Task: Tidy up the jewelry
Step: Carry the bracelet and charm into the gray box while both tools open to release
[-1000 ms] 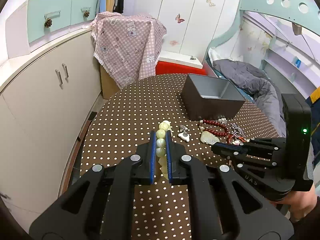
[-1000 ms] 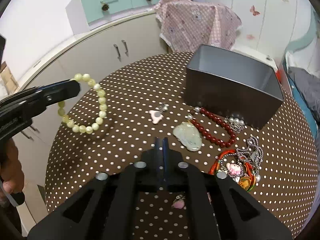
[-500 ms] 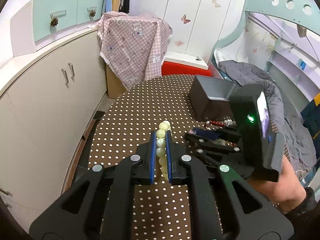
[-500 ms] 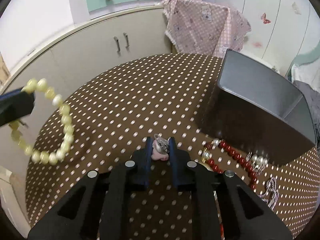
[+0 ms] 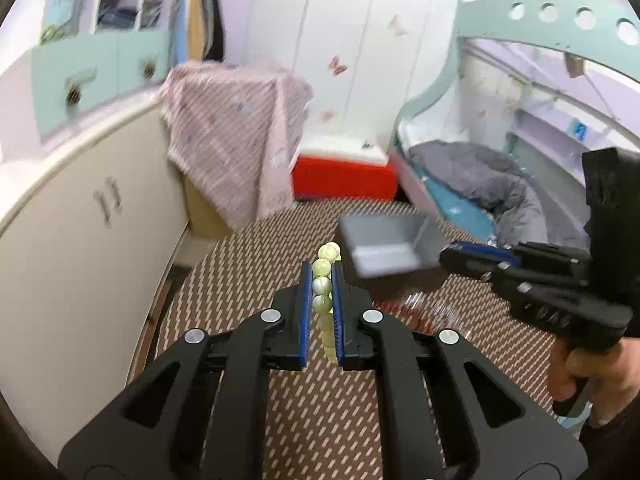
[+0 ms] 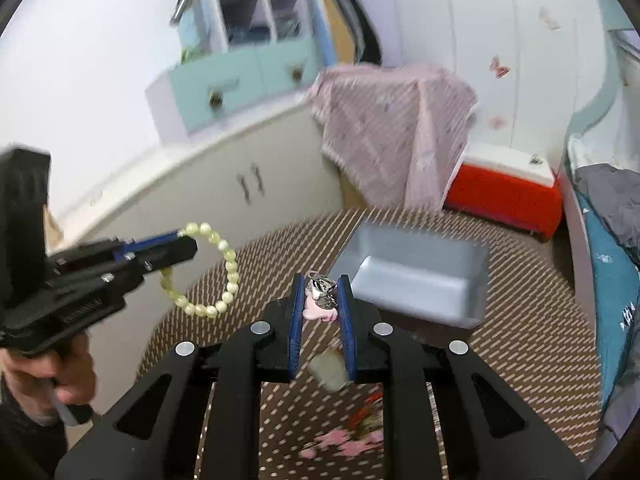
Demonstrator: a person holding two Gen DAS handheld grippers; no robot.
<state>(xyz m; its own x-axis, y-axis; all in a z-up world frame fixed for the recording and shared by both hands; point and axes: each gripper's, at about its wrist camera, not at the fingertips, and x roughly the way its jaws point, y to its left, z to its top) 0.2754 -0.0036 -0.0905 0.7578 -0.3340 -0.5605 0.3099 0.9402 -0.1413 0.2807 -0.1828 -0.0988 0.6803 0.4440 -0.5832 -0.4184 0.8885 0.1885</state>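
My left gripper (image 5: 321, 270) is shut on a pale green bead bracelet (image 5: 322, 292), held in the air above the table; the bracelet hangs as a loop in the right wrist view (image 6: 224, 276). My right gripper (image 6: 321, 286) is shut on a small pink charm with a silver clasp (image 6: 319, 304), lifted above the table. The open grey box (image 6: 416, 280) stands just beyond both grippers, also in the left wrist view (image 5: 390, 248). A pale jade pendant (image 6: 328, 368) and blurred red and pink jewelry (image 6: 360, 432) lie on the table below the right gripper.
The round table has a brown polka-dot cloth (image 5: 320, 400). White cabinets (image 5: 80, 240) curve along the left. A pink checked cloth (image 5: 236, 136), a red and white box (image 5: 344, 172) and a bed with grey bedding (image 5: 480, 184) lie beyond the table.
My right gripper closed on the pink charm and lifted it off the table. Both grippers rose and moved toward the grey box; the left still holds the bracelet.
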